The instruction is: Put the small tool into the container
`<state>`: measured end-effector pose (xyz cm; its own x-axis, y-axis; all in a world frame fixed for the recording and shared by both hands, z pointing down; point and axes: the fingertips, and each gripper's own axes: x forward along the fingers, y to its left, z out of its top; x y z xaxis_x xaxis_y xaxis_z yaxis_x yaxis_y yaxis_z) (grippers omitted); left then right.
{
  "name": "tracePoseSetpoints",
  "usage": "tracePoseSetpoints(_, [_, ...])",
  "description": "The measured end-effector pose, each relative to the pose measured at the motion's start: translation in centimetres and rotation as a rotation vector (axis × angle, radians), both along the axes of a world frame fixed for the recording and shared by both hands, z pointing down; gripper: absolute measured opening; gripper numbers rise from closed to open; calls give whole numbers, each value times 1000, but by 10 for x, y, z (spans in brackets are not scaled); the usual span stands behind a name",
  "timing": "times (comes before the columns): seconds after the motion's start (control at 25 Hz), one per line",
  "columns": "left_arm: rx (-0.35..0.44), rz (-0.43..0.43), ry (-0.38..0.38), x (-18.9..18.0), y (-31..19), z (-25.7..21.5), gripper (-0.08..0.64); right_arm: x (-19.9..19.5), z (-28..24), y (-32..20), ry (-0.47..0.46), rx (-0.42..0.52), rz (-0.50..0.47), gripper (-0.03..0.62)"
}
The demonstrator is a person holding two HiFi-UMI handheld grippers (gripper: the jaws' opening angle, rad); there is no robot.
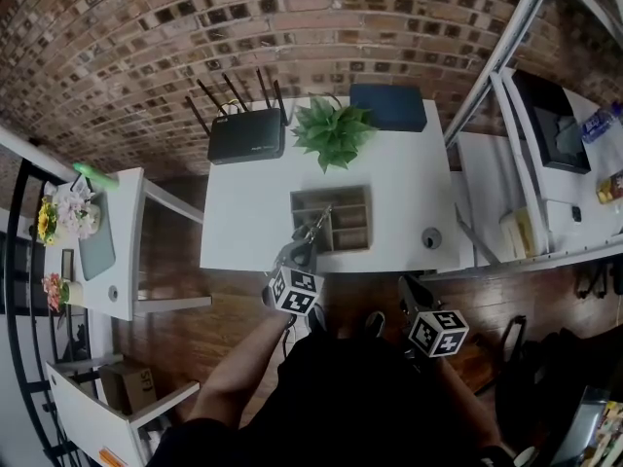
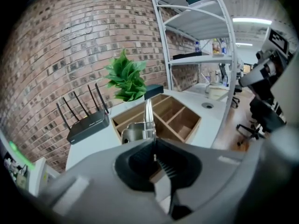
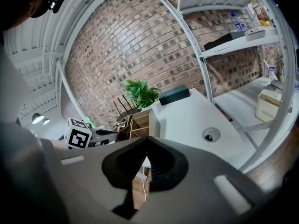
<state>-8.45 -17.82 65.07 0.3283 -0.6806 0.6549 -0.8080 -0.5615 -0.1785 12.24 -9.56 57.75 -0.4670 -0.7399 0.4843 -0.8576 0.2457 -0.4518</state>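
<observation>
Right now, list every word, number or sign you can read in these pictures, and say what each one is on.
No words or numbers can be read anywhere.
Left tongs and right tongs: their cubes carry black-and-white square patterns, no letters.
Bottle: the label is too small to read.
Router: any print is too small to read.

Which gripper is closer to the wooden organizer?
Left. The left gripper, shut on the small tool, is at the wooden organizer, by its front-left corner; the right gripper hangs back off the near edge of the table.
</observation>
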Motion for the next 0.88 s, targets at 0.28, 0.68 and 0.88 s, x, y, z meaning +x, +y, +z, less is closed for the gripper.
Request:
tracePoseSetpoints(0.28, [-8, -10, 1, -2, -3, 3, 11, 2, 1, 0, -1, -1, 2, 11])
tracePoseSetpoints(0.68, [-41, -7, 11, 4, 2, 4, 130, -3, 3, -1, -8, -4, -20, 11])
tracePoseSetpoints(0.88, [-44, -63, 63, -3, 8, -4, 169, -4, 3, -4, -11, -4, -28, 11])
